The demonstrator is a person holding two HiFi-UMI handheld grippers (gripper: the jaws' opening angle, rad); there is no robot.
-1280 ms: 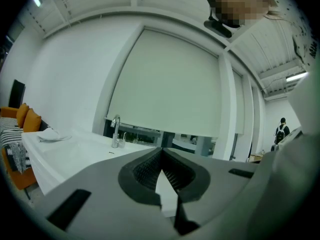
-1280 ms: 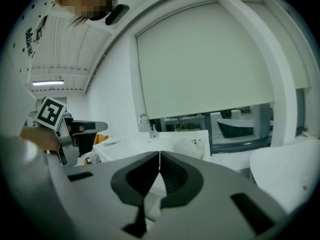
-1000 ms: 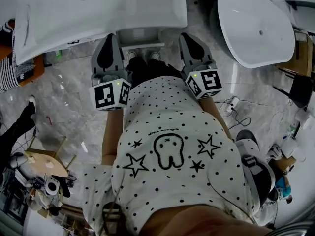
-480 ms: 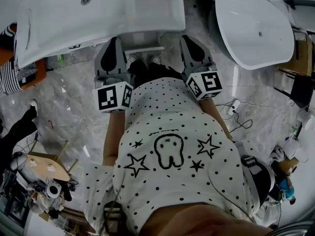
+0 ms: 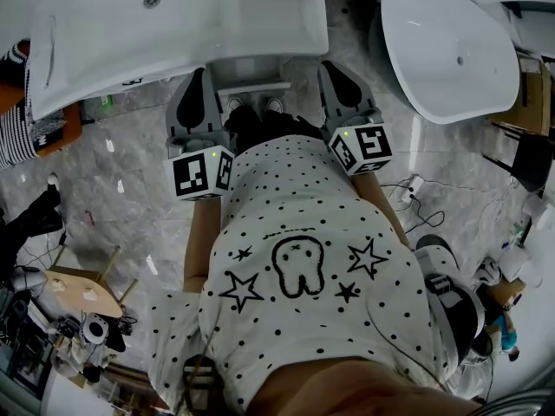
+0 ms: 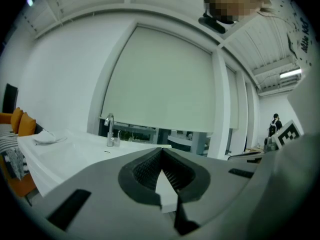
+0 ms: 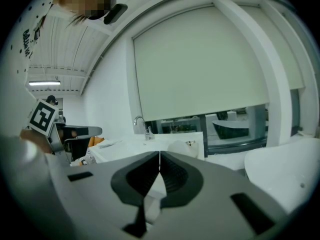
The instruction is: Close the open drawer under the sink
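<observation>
The white sink top lies ahead of me in the head view, and its faucet shows in the left gripper view. From under its front edge a pale drawer front juts out a little, between my two grippers. My left gripper is just left of the drawer, with its tips at the sink's edge. My right gripper is just right of it. Both are shut and hold nothing, their jaws meeting at the tips in the left gripper view and the right gripper view. Whether either touches the drawer is hidden.
A large white oval tub stands at the right. Cables and a power strip lie on the marble floor beside it. A small wooden stool and clutter are at the lower left. Another person's leg is at the left edge.
Both grippers have stayed where they were, still shut. The other person's leg at the left edge has shifted a little.
</observation>
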